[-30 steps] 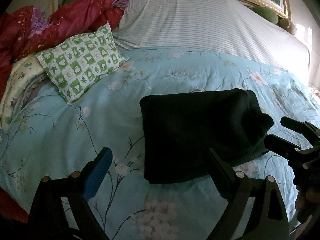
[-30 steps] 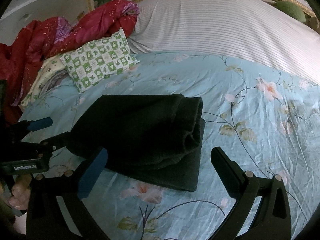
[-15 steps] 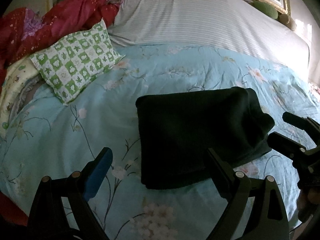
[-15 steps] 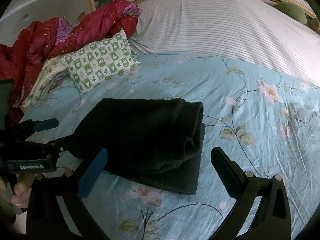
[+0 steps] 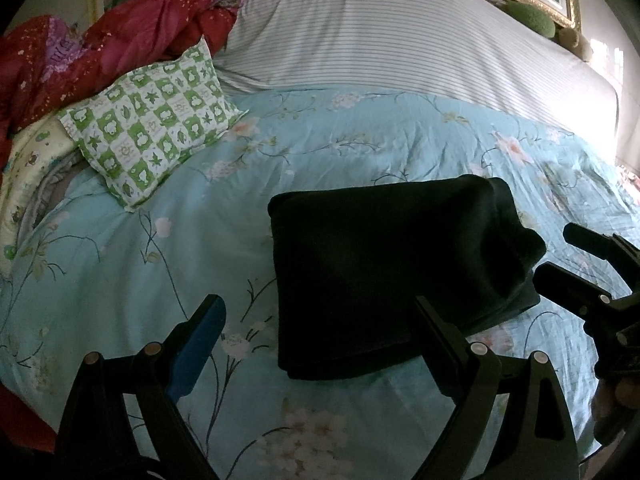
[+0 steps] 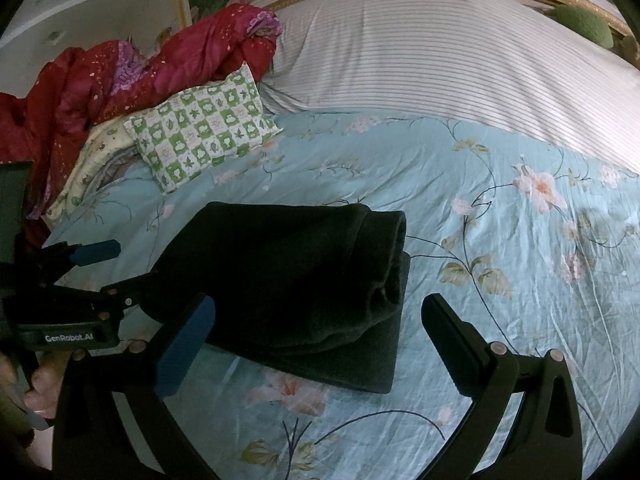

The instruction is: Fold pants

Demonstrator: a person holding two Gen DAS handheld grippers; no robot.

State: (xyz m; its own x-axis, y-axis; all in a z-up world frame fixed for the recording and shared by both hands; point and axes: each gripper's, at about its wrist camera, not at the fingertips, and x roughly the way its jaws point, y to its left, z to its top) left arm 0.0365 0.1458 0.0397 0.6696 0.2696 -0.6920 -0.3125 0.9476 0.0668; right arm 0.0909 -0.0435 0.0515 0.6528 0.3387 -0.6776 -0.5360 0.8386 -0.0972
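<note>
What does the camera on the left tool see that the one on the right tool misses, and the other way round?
Only the left wrist view shows the bright window at far right and the right tool, open. Only the right wrist view shows the white wall panel, the left tool, open, and its GenRobot.AI label. Both show the folded dark pants, green checked pillow, red quilt and floral bedspread.
</note>
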